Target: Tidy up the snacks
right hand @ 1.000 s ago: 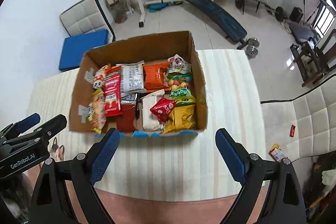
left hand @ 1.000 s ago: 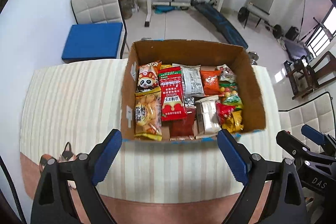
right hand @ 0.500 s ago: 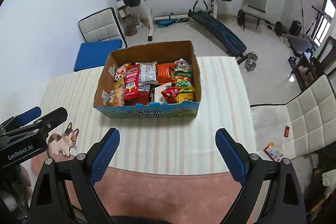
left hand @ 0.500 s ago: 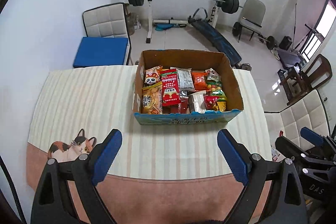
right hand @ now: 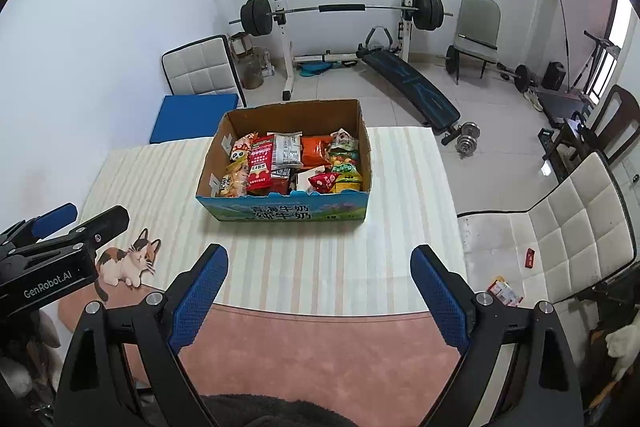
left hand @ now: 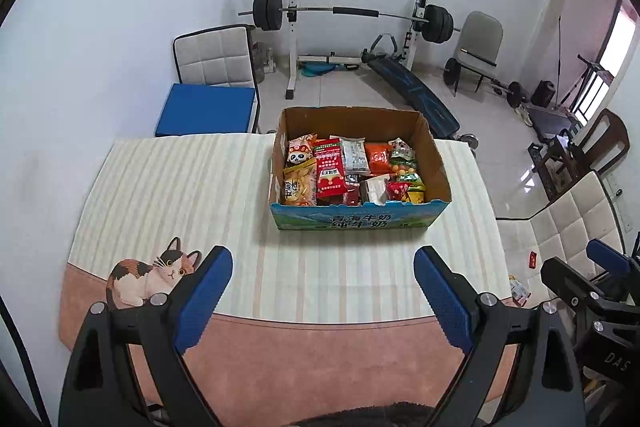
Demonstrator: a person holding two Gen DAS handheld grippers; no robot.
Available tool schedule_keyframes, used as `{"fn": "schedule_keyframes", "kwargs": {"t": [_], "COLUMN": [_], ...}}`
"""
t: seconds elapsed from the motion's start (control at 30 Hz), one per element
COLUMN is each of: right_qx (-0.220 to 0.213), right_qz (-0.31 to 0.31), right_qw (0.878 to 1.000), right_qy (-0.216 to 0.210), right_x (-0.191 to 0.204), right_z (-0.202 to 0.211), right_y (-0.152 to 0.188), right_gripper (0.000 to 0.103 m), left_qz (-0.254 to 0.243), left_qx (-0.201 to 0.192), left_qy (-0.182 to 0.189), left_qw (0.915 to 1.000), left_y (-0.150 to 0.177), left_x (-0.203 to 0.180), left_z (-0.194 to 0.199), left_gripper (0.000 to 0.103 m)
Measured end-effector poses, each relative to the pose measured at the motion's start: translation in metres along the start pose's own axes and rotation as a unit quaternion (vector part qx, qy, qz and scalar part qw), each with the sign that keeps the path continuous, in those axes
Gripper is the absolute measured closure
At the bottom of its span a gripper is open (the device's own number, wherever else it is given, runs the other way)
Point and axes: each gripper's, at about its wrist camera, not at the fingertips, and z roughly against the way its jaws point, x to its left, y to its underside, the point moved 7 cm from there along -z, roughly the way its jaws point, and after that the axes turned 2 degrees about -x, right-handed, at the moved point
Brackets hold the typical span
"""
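Looking down from the left wrist camera, the left gripper (left hand: 323, 291) hangs above the near edge of a table (left hand: 168, 187) covered with a striped cloth, its two blue-padded fingers spread wide with nothing between them. A cardboard box (left hand: 356, 221) sits well beyond the fingertips, towards the far side of the table, packed with snack packets (left hand: 348, 167) lying flat in rows. A red packet (left hand: 330, 173) lies near the middle, with a panda-printed packet (left hand: 298, 153) to its left. A cat picture (left hand: 150, 277) decorates the cloth near the left finger. The right gripper (left hand: 600, 279) shows at the right edge.

Looking from the right wrist camera, the right gripper (right hand: 319, 289) also hovers over the near table edge, fingers wide apart and empty. The box (right hand: 288, 213) lies ahead and slightly left, well apart from the fingertips. The snack packets (right hand: 296, 163) fill it almost to its rim. The left gripper (right hand: 56, 227) juts in from the left. A loose packet (right hand: 505, 291) lies on the floor beside a white chair (right hand: 560, 227).

The packets appear already gathered, so the sorting looks close to finished. If another packet needs moving, a good approach would be to come down from above, keep the fingers wide until they straddle one packet's edge, and close gently, because the thin bags would probably crumple or slip.
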Motion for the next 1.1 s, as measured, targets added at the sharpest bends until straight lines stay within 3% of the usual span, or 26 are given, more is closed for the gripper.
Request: {"fn": "schedule_keyframes", "kwargs": {"t": [0.2,0.27,0.6,1.1], "right_qx": [-0.025,-0.029,-0.043,-0.04], "right_qz": [0.004,0.003,-0.013,-0.009], "right_qw": [1.0,1.0,0.999,0.998], "right_qy": [0.005,0.007,0.024,0.042], "right_x": [-0.001,-0.003,-0.014,-0.02], "right_z": [-0.002,-0.007,-0.039,-0.089], "right_y": [-0.012,-0.016,-0.041,-0.072], "right_gripper": [0.003,0.003,0.002,0.002], "left_qz": [0.008,0.006,0.001,0.001], "left_qx": [-0.014,-0.017,-0.043,-0.04], "left_qy": [0.001,0.001,-0.024,-0.049], "left_qw": [0.9999,0.9998,0.9988,0.998], "left_y": [-0.003,-0.006,-0.027,-0.047], "left_x": [-0.001,-0.002,-0.003,0.008], "left_z": [-0.001,-0.004,-0.028,-0.07], "left_gripper": [0.01,0.0,0.0,0.0]}}
